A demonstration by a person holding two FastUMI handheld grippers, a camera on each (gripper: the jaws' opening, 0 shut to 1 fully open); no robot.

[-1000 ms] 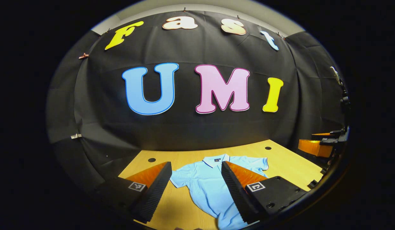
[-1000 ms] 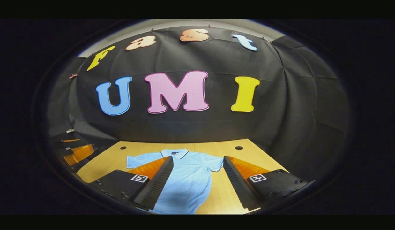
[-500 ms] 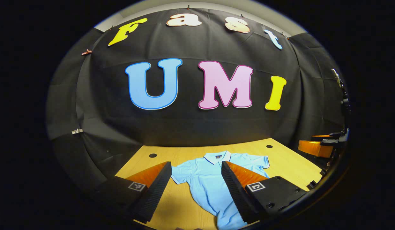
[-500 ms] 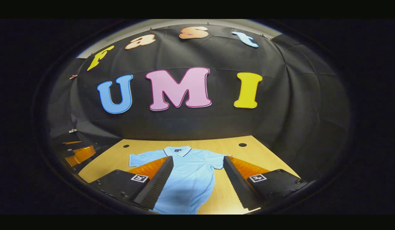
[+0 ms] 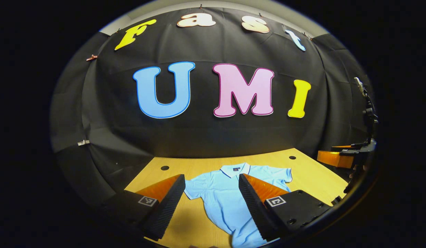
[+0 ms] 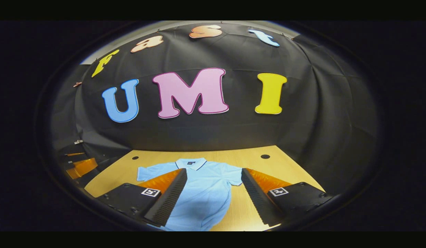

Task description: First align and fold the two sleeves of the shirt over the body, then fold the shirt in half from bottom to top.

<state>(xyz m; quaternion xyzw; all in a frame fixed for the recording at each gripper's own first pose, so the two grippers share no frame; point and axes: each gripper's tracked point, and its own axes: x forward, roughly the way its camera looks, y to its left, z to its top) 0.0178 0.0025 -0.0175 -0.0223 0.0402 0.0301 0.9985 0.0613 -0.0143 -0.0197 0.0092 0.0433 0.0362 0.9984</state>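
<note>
Left tool [image 5: 211,193], seen in the left gripper view with its two fingers spread wide and nothing between them, is held above the near part of the tabletop [image 5: 312,175]; the right tool [image 6: 213,187], in the right gripper view, is likewise wide open and empty. Between and beyond the fingers lies the shirt [image 5: 226,196], a light blue short-sleeved polo spread flat and face up on the wooden tabletop. Its long axis runs from the near edge toward the back wall, with the white, dark-trimmed collar [image 5: 235,169] pointing away from both tools and the hem nearest them. Both sleeves are spread outward to either side, unfolded: the one on the left [image 5: 194,184] and the one on the right [image 5: 283,174] of the left gripper view. A small dark label [image 6: 189,163] sits inside the collar; its writing is too small to read. Each tool carries square black-and-white markers on its finger mounts. Two round holes [image 6: 265,156] mark the far corners of the tabletop.
</note>
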